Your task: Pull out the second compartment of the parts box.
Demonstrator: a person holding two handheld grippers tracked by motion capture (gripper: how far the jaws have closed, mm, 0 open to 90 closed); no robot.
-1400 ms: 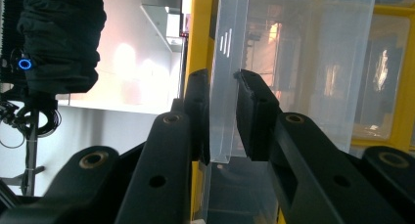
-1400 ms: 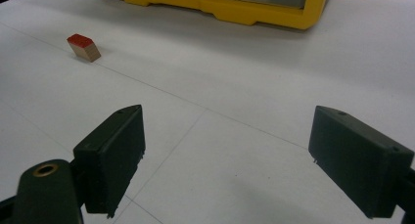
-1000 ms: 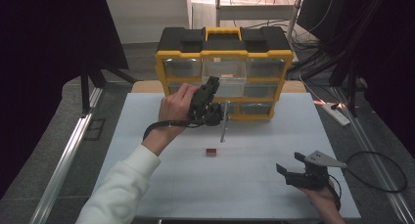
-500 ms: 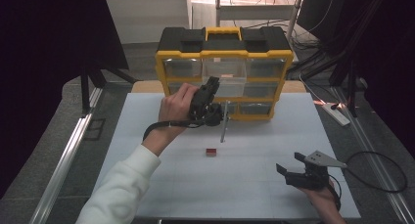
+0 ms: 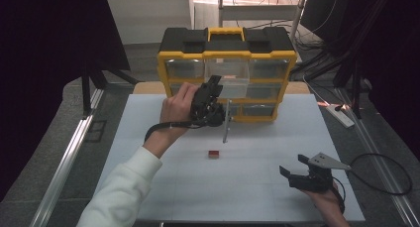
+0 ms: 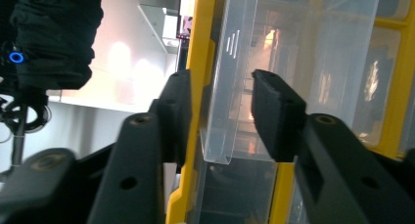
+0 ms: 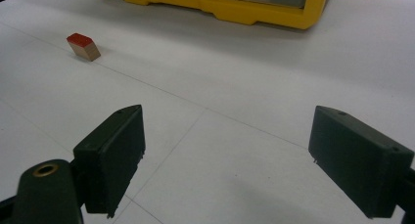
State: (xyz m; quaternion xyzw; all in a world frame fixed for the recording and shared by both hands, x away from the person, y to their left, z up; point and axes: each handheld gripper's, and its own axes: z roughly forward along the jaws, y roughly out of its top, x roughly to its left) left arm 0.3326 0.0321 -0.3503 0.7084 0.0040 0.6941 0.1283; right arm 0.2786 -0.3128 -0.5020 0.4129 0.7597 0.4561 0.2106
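A yellow and black drawer cabinet (image 5: 228, 53) stands at the table's far edge. Its clear top-middle drawer (image 5: 227, 78) is pulled partway out. My left gripper (image 5: 215, 84) is raised at that drawer. In the left gripper view the drawer's clear front corner (image 6: 230, 87) stands between the jaws of the left gripper (image 6: 218, 116), with a gap on each side. The jaws have just been opening. A small red-topped block (image 5: 213, 153) lies mid-table, also seen at the upper left (image 7: 83, 46) of the right gripper view. My right gripper (image 5: 293, 165) rests low at the front right, open and empty (image 7: 227, 155).
The white table (image 5: 257, 197) has faint grid lines. A power strip (image 5: 341, 115) lies on the floor off its right edge, and a black cable (image 5: 391, 162) loops from the right gripper. The cabinet's other drawers (image 5: 184, 68) are pushed in.
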